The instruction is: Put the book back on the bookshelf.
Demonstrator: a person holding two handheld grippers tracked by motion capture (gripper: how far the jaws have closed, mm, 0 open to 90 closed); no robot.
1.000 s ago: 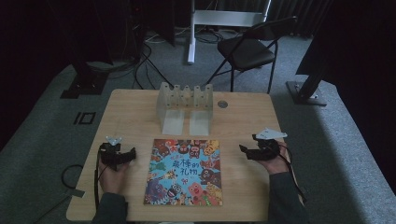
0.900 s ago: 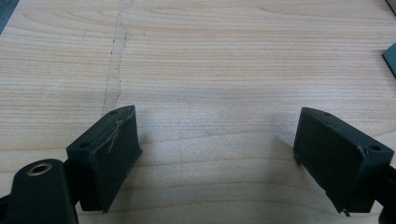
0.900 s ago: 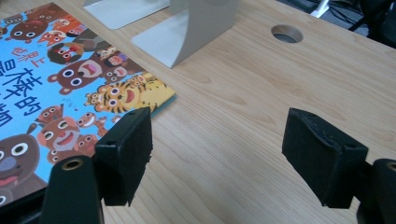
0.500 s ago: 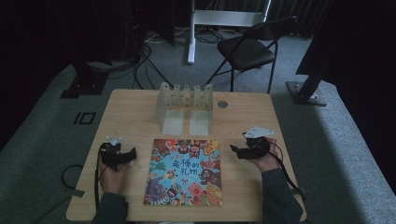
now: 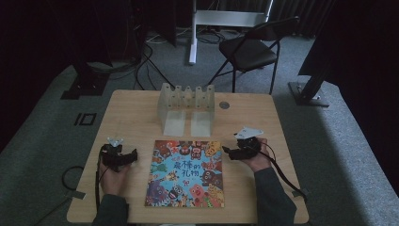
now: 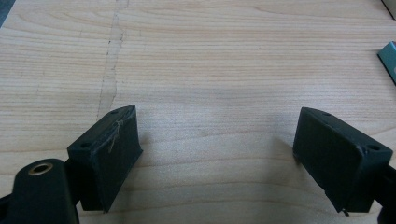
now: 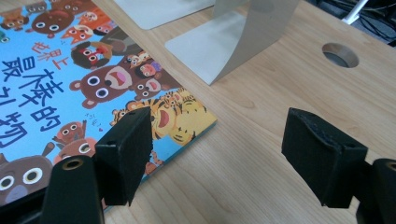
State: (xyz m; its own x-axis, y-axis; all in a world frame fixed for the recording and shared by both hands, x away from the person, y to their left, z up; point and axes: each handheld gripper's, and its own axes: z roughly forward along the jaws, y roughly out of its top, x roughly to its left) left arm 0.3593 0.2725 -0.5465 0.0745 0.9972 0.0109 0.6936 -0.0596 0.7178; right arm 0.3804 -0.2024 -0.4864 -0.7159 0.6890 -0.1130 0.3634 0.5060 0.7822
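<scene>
Wood table [image 5: 141, 108]: 1 picture book [image 5: 186, 173], 2 bookends [image 5: 186, 108]; L gripper [image 5: 129, 157], R gripper [image 5: 227, 151], jaws released, empty.

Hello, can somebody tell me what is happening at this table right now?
A person sits at a wooden table with a gripper in each hand. A colourful picture book lies flat between them, with a pale bookend rack standing behind it. The right gripper is open and close to the book's corner, one jaw over its edge, not gripping it. The left gripper is open over bare wood beside the book. Nothing is held.
</scene>
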